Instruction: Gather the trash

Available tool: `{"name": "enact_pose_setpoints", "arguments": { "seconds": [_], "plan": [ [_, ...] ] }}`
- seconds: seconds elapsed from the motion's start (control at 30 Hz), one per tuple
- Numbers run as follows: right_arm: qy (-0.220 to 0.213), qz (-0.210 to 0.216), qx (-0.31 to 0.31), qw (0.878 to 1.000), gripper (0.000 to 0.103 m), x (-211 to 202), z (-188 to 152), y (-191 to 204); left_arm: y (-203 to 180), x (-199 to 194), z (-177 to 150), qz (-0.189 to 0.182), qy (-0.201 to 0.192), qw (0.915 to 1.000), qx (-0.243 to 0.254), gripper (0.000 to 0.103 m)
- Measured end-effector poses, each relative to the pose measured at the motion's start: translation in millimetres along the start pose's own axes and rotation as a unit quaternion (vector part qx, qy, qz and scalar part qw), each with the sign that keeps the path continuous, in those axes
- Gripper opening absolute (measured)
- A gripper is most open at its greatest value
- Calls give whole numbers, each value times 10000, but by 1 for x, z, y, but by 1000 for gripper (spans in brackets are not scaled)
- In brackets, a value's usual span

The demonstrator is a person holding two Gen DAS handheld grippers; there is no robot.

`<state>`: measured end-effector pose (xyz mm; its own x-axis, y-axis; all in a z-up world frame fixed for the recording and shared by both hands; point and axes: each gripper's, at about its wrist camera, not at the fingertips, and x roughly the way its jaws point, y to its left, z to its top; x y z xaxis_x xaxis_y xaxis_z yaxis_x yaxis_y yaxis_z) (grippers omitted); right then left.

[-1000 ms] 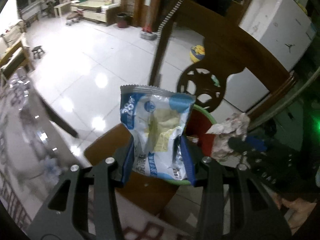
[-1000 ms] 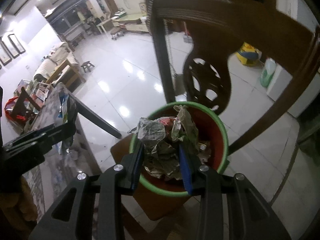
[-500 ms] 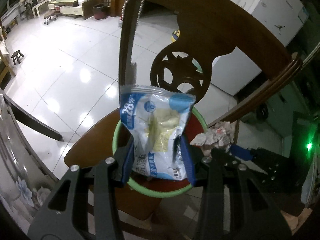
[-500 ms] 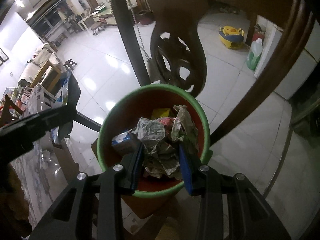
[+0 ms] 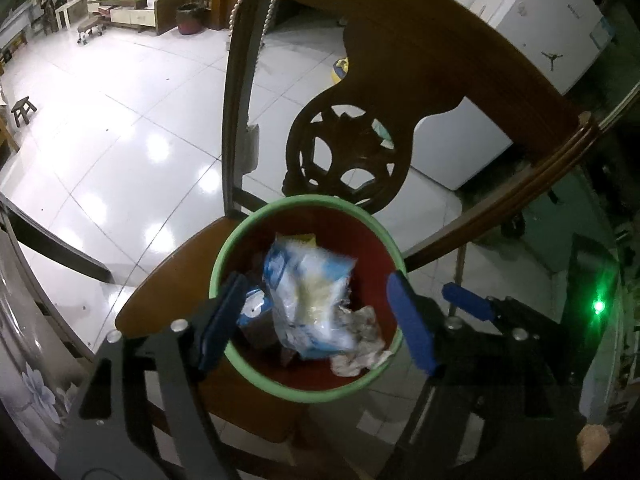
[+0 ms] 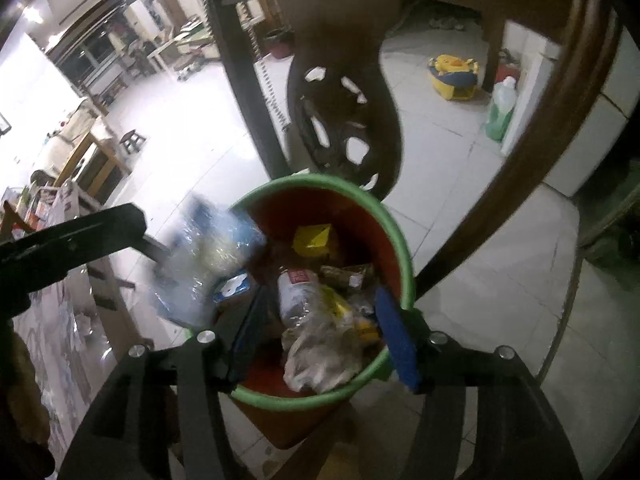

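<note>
A red bin with a green rim (image 5: 296,200) (image 6: 320,178) stands on a wooden chair seat (image 5: 168,280). My left gripper (image 5: 316,324) hangs over it, jaws opening. A blue-and-white snack bag (image 5: 308,300) lies loose below them, blurred, touching neither pad. In the right wrist view the same bag (image 6: 212,248) is a blur at the bin's left rim. My right gripper (image 6: 322,336) is also over the bin, jaws opening. The crumpled paper (image 6: 320,344) (image 5: 360,344) lies free on the other trash, including a yellow wrapper (image 6: 312,240).
The chair's carved wooden back (image 5: 400,60) rises just behind the bin. A glass-topped table edge with a flower pattern (image 5: 32,380) is at the left. A white fridge (image 5: 540,20), a yellow toy (image 6: 452,76) and a green bottle (image 6: 500,112) stand on the tiled floor.
Both grippers came down over the bin, then both jaws spread. The snack bag left the left gripper and the crumpled paper left the right one; both dropped into the bin.
</note>
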<state>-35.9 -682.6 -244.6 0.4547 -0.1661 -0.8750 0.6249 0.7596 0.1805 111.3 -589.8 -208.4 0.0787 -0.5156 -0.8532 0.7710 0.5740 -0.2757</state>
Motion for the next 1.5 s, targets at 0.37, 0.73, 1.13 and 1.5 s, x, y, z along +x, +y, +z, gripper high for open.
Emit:
{"name": "enact_pose_setpoints", "arguments": {
  "seconds": [0.37, 0.73, 1.13, 1.5],
  "plan": [
    [-744, -439, 144, 9962, 61, -77, -15, -5, -16, -53, -15, -220, -465, 9985, 163, 77],
    [-1470, -148, -771, 9860, 95, -152, -51, 84, -5, -191, -79, 193, -1724, 9847, 146, 98],
    [-3507, 129, -1458, 9250, 96, -242, -120, 207, 48, -365, -184, 1679, -3653, 9139, -563, 98],
    [-2996, 786, -1288, 9420, 96, -254, -148, 262, 94, -434, -252, 1817, -4029, 8890, -1199, 98]
  ]
}}
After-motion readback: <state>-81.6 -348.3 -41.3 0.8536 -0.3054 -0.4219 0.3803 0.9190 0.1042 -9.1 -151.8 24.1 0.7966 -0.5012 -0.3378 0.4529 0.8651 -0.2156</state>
